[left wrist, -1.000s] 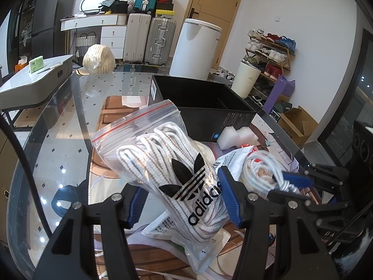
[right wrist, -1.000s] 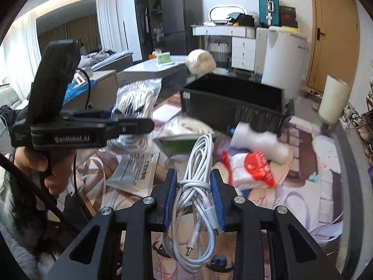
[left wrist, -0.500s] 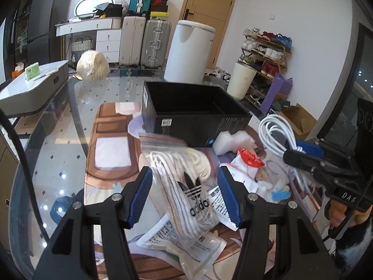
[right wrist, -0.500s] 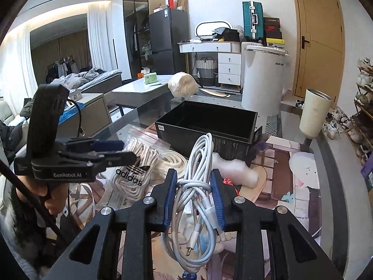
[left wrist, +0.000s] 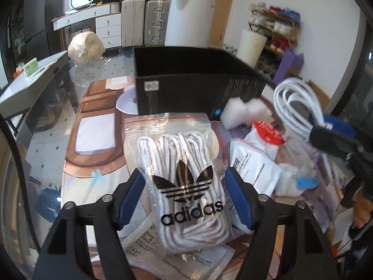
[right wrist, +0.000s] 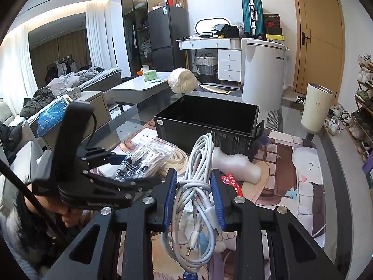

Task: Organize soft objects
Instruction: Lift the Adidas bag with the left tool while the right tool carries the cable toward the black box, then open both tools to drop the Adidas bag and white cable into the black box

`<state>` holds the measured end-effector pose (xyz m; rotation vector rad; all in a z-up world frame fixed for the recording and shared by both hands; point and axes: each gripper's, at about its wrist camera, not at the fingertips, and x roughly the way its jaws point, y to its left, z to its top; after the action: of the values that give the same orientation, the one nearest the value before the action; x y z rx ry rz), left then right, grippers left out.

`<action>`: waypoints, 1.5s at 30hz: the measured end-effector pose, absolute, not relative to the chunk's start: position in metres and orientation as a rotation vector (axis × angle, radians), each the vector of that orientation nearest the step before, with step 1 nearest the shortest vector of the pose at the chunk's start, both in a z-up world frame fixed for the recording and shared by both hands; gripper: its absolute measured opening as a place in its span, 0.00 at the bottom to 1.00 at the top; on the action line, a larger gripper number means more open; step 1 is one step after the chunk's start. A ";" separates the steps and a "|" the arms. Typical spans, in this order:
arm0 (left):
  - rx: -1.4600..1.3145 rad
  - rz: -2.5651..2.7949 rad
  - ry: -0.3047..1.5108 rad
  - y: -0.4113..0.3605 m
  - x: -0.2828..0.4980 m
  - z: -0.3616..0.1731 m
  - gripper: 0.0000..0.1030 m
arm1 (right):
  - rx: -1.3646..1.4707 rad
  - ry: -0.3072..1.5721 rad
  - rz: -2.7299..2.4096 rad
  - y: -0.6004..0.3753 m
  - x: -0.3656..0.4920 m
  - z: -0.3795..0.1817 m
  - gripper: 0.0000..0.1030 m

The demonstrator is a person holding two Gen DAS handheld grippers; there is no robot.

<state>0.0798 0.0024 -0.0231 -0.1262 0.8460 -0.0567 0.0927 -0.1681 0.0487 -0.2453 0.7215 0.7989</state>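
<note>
A clear zip bag of white laces with an adidas logo [left wrist: 184, 179] lies on the table between the blue pads of my left gripper [left wrist: 185, 196]; the jaws stand wide and do not press it. The bag also shows in the right wrist view [right wrist: 144, 161]. My right gripper [right wrist: 193, 198] is shut on a coiled white cable [right wrist: 198, 175] and holds it above the table; the cable also shows in the left wrist view [left wrist: 296, 102]. An open black box [left wrist: 198, 86] stands behind the pile, also in the right wrist view [right wrist: 207, 121].
Around the bag lie white printed packets [left wrist: 254, 170], a red-topped packet [left wrist: 268, 133], a white foam piece [right wrist: 235, 165] and a flat rope coil [right wrist: 177, 158]. A wrapped cream bundle [left wrist: 86, 46] sits at the far end of the glass table [left wrist: 42, 126].
My left gripper has opened and the lace bag has dropped from it onto the pile, then I moved closer over it. My right gripper has lifted the cable higher.
</note>
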 end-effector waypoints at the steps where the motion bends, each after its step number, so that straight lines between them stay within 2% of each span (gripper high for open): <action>1: -0.118 -0.059 0.849 0.000 0.080 -0.024 0.51 | -0.243 0.723 0.796 -0.169 0.094 0.048 0.28; 3: -0.122 -0.079 0.839 -0.001 0.078 -0.023 0.43 | -0.241 0.723 0.792 -0.170 0.095 0.048 0.28; 6: -0.114 -0.081 0.806 0.001 0.072 -0.015 0.40 | -0.234 0.721 0.791 -0.172 0.098 0.048 0.28; 15: -0.191 -0.126 0.691 0.019 0.059 0.028 0.40 | -0.186 0.682 0.804 -0.172 0.113 0.057 0.28; 25: -0.200 -0.141 0.635 0.028 0.093 0.060 0.41 | -0.126 0.653 0.819 -0.159 0.151 0.069 0.28; 45: -0.240 -0.138 0.623 0.041 0.165 0.058 0.41 | -0.120 0.623 0.847 -0.117 0.218 0.065 0.28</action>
<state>0.1650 0.0415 0.0581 -0.2399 0.6228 -0.1382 0.2180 -0.1169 0.0652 -0.1197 0.6234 0.8467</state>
